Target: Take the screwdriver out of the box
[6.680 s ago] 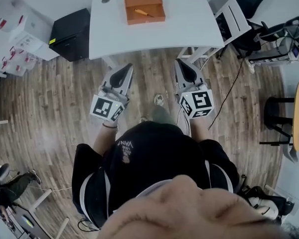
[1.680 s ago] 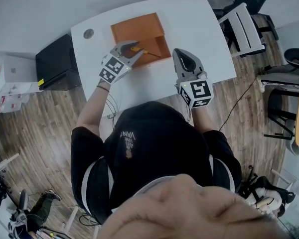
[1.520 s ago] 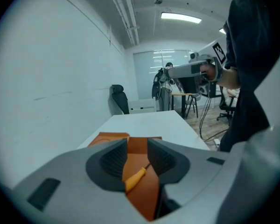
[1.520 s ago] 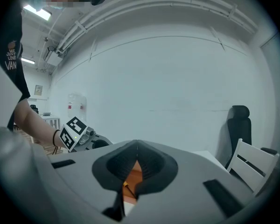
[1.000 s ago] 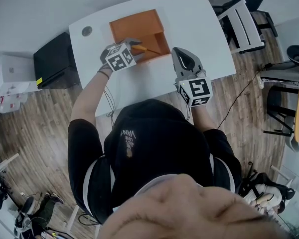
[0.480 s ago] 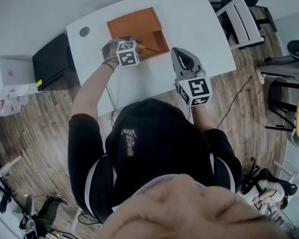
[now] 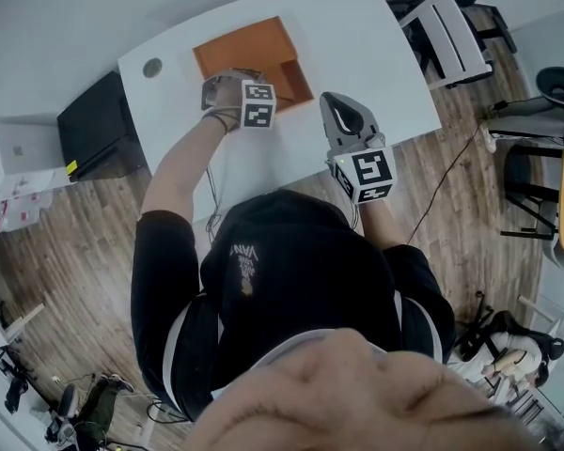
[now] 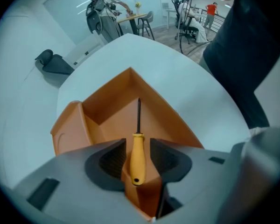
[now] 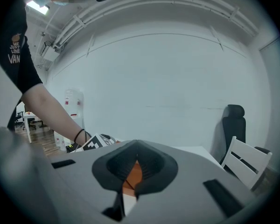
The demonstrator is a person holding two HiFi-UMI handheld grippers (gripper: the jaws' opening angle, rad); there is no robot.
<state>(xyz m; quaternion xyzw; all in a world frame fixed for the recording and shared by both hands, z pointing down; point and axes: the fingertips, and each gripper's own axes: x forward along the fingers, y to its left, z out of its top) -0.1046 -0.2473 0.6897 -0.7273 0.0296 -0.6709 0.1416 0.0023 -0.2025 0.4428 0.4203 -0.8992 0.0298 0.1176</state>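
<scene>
While the screwdriver [image 8: 137, 167] lies inside the orange box [image 8: 109, 113], the left hand-held gripper [image 8: 137, 142] straddles its yellow handle.

The left jaws stand apart, one ribbed pad on each side of the handle with a sliver of gap on both sides, and the dark shaft points away toward the box's far corner. The box sits open-topped on the white desk [image 7: 357, 36]. The right hand-held gripper [image 9: 136, 143] hangs over the desk's near edge, beside the box and apart from it. Its jaws are together at the tips and nothing is between them.
</scene>
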